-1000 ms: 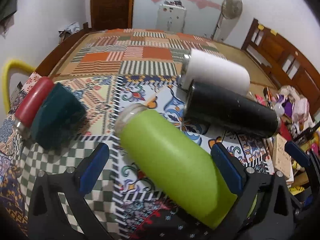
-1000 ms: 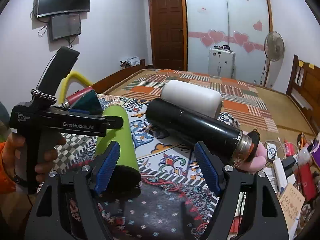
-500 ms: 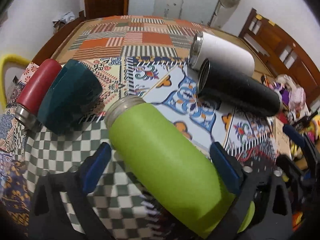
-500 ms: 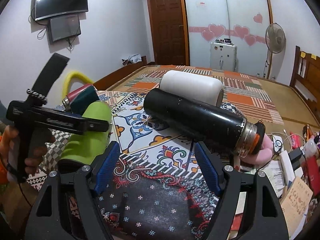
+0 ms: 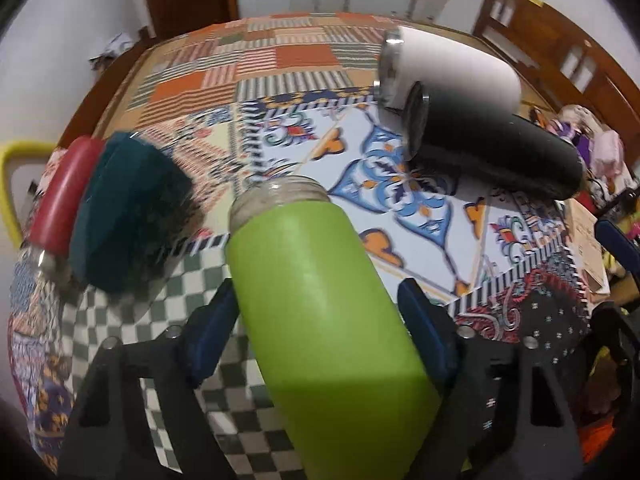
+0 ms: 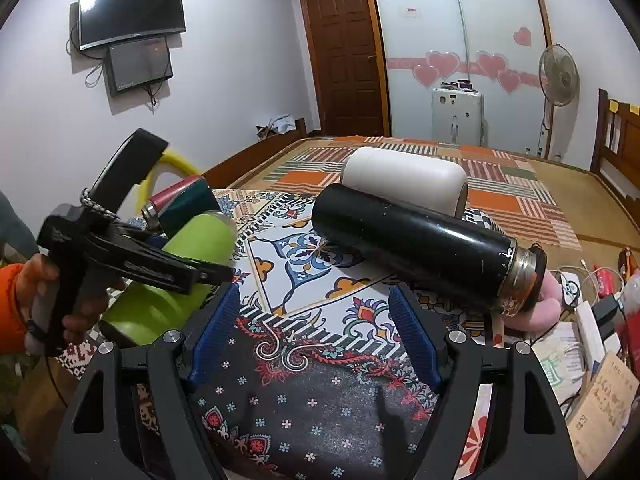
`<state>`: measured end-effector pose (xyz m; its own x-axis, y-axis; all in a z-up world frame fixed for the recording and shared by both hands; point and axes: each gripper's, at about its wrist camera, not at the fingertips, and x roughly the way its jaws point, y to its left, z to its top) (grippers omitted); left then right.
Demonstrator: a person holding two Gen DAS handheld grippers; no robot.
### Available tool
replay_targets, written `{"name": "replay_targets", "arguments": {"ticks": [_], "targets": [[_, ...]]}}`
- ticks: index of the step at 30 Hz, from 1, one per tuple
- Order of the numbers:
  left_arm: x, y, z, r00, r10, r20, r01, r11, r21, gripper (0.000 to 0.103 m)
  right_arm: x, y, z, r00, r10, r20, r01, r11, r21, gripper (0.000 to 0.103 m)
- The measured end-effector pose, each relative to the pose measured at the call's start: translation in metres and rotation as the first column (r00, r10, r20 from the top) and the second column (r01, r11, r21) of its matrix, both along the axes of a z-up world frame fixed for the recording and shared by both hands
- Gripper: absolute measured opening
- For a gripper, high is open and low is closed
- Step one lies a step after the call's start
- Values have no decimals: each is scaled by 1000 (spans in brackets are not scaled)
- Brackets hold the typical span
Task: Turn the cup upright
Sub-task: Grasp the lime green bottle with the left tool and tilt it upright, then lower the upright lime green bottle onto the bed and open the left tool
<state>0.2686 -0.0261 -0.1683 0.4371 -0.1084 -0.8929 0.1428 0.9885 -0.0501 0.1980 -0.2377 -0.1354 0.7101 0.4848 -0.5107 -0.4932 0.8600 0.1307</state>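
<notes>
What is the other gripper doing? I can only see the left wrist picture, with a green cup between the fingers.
Observer: The right gripper is open and holds nothing. Only the patterned cloth shows between its fingers.
Operator: What does the far end of the black flask look like?
Observer: In the right wrist view, the black flask has a metal collar and a black ring there, next to something pink. I cannot tell if it is closed.
Operator: Who holds the left gripper?
Observer: A hand in an orange sleeve grips the handle of the left gripper, which keeps the green cup tilted.
</notes>
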Motion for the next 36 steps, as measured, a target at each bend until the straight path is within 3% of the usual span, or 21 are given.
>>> {"name": "replay_targets", "arguments": {"ticks": [6,10,14,22,30,36], "targets": [[8,-5,8,999,-41,-17,41,999,10,67,0,-3,5,1000,-19,20,19,1000,13,74],[-2,-7,30,996,-50,76,47,998,42,65,-1,-4,11,999,-23,35,22,999,23,74],[-20,-4,57,985,-59,162,55,998,24,63,-4,-3,19,998,-29,64,27,999,29,74],[-67,-1,105,938,-70,339,70,997,12,62,-16,0,41,990,-32,135,25,998,58,74],[-68,1,115,919,-68,388,75,997,-2,62,-18,5,49,985,-38,170,25,997,75,76],[-54,-4,108,925,-70,373,85,996,-24,62,-15,10,48,985,-36,170,24,997,74,77]]}}
